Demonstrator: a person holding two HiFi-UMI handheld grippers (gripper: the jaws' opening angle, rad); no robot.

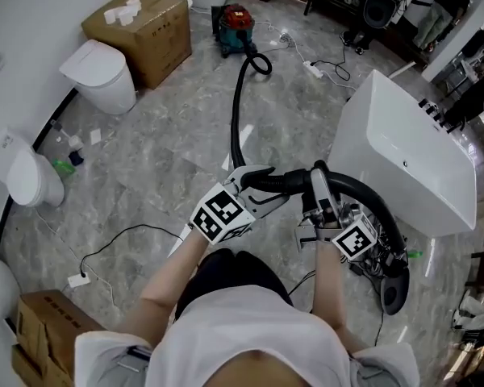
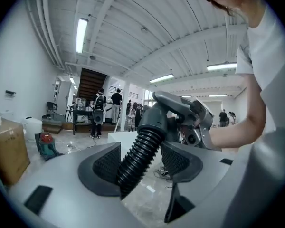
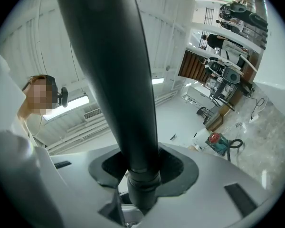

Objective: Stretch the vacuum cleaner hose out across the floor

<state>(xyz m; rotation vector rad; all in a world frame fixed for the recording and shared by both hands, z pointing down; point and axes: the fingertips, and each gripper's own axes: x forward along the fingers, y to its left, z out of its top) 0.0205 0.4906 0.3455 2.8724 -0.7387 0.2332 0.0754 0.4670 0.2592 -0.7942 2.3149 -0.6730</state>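
A red and teal vacuum cleaner (image 1: 235,29) stands on the marble floor at the far end. Its black ribbed hose (image 1: 237,115) runs from there toward me and up to my grippers. My left gripper (image 1: 254,181) is open, with the hose (image 2: 135,160) lying slantwise between its jaws and resting against the left pad (image 2: 104,165). The grey handle (image 2: 180,110) sits just beyond it. My right gripper (image 1: 321,187) is shut on the black rigid tube (image 3: 114,70). The tube curves down at my right to the floor head (image 1: 394,290).
A white bathtub (image 1: 403,164) stands close on the right. Toilets (image 1: 101,75) (image 1: 24,176) and a cardboard box (image 1: 141,31) line the left wall. Thin cables (image 1: 121,240) and a power strip (image 1: 313,69) lie on the floor. People (image 1: 444,2) stand at the back.
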